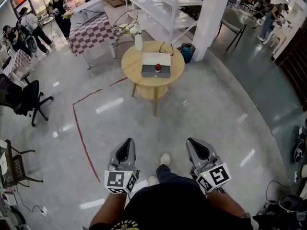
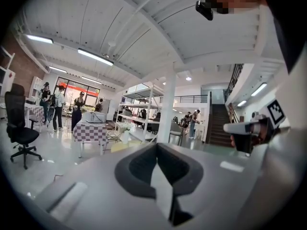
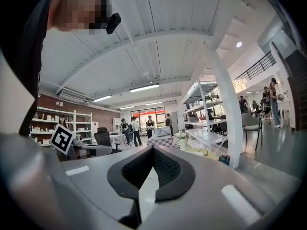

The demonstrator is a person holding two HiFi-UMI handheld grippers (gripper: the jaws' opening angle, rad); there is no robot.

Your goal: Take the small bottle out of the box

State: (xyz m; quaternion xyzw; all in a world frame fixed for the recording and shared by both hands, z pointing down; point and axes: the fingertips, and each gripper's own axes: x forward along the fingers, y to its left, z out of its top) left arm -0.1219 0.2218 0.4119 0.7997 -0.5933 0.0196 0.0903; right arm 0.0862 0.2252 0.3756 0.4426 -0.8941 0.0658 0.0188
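Note:
A grey box [image 1: 155, 71] with its white lid folded back sits on a round wooden table [image 1: 130, 63], far ahead across the floor. Standing in the box is a small bottle [image 1: 158, 67] with a red cap. Low in the head view, close to the person's body, my left gripper [image 1: 126, 145] and right gripper [image 1: 195, 144] are held side by side, well short of the table. Both point toward it. The left gripper [image 2: 157, 148] has its jaws together with nothing between them. The right gripper [image 3: 152, 150] is likewise shut and empty.
A white vase of flowers [image 1: 138, 40] stands at the table's far edge. Behind are a checkered-cloth table [image 1: 93, 31], white shelving [image 1: 160, 4], a white pillar [image 1: 210, 18] and a blue bin [image 1: 187, 52]. A black office chair [image 1: 25, 98] is at the left. People stand at the far left.

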